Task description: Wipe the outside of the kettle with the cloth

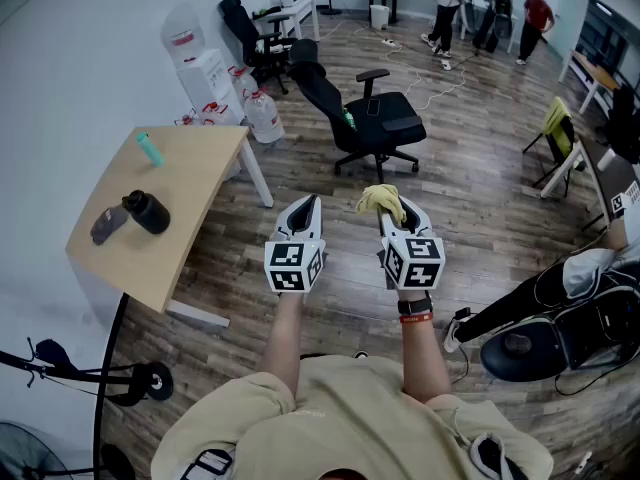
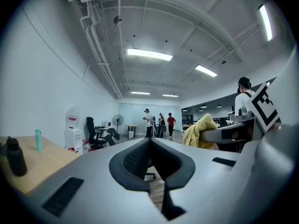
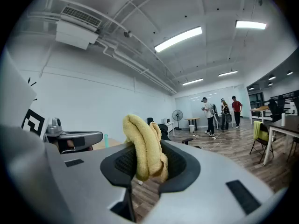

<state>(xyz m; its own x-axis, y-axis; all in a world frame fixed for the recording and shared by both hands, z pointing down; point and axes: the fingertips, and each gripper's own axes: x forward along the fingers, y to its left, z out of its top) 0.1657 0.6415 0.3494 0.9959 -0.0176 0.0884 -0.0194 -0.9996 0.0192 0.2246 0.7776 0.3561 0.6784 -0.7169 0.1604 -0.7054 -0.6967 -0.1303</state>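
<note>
- Right gripper (image 1: 392,211) has its fingers clamped on the yellow cloth (image 1: 380,198); the pick-up looks done
- Left gripper (image 1: 305,210) fingers pressed together, nothing between them
- Kettle (image 1: 147,211) sits on the counter (image 1: 200,158), well off to the left; both grippers are out over the floor; by my read, all the wiping is left to do

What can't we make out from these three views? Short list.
- kettle: small and dark in the head and left gripper views; lid, spout and dirt can't be read.
- dark object beside it: head view, too small to identify.
- cloth: right gripper view, lower end hidden between the right gripper's jaws.
- table: right gripper view, mostly hidden behind the left gripper.
</note>
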